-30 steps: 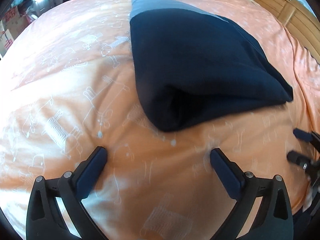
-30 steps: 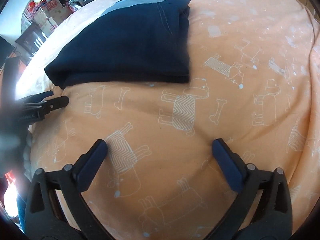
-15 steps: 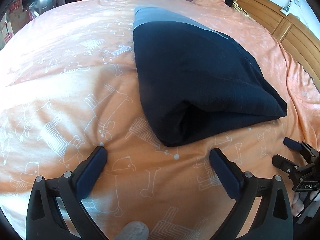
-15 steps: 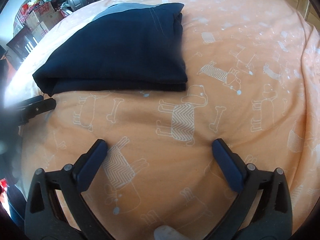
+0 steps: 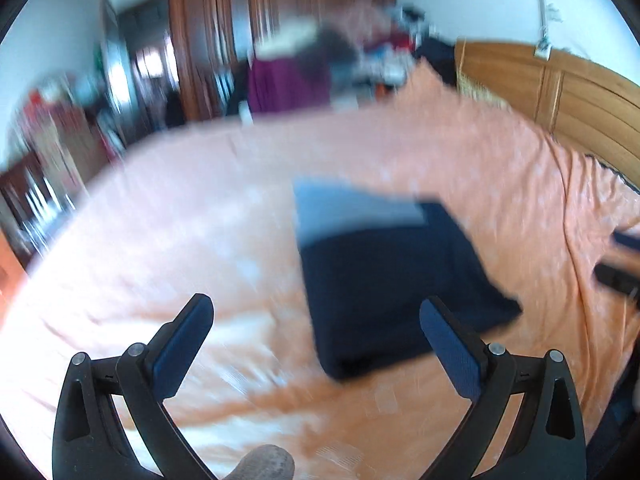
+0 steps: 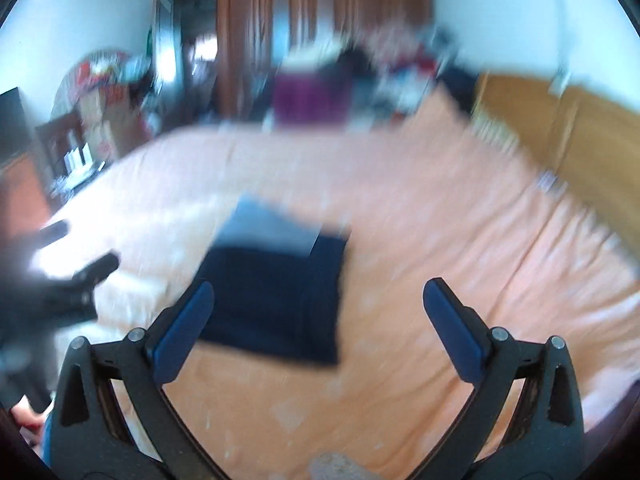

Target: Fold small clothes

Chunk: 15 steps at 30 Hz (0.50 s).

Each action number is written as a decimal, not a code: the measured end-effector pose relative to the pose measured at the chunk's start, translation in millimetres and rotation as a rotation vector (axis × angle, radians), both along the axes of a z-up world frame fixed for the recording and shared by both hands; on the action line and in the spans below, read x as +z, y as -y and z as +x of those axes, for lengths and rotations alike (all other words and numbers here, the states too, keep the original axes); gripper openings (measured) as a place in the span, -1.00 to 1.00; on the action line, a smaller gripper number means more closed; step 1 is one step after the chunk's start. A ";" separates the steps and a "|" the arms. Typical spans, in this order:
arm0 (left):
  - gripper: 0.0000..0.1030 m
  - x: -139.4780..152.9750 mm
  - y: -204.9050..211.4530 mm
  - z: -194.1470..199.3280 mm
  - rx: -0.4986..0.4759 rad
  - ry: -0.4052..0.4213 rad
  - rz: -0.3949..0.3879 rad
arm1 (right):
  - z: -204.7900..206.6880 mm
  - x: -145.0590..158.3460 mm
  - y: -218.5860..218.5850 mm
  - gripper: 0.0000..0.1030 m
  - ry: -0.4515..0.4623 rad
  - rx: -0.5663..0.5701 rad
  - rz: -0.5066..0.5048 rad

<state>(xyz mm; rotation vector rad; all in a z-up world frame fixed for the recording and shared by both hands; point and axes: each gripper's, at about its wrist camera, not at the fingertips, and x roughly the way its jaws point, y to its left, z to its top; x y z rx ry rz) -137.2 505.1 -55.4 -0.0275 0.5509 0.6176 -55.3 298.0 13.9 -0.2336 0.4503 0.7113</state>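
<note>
Folded navy garment [image 5: 396, 280] lying on orange bed cover [image 5: 180, 232]. Left tongs [image 5: 316, 320] and right tongs [image 6: 318, 300] spread wide, gripping nothing, clear of garment.

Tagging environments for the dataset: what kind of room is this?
Most likely a home bedroom: a bed under an orange cover, a wooden headboard along one side, a tall dark wooden wardrobe behind. A folded navy garment lies on the cover.
</note>
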 end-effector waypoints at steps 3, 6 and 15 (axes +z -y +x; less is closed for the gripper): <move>1.00 27.9 15.4 -15.9 0.002 0.082 0.008 | -10.5 23.9 5.9 1.00 0.066 -0.036 0.031; 1.00 30.3 16.7 -24.5 -0.034 0.079 -0.082 | -3.9 20.3 1.5 1.00 -0.032 0.009 -0.001; 1.00 27.0 43.5 -27.8 -0.012 0.026 -0.110 | -15.0 14.8 21.5 1.00 -0.084 -0.013 0.008</move>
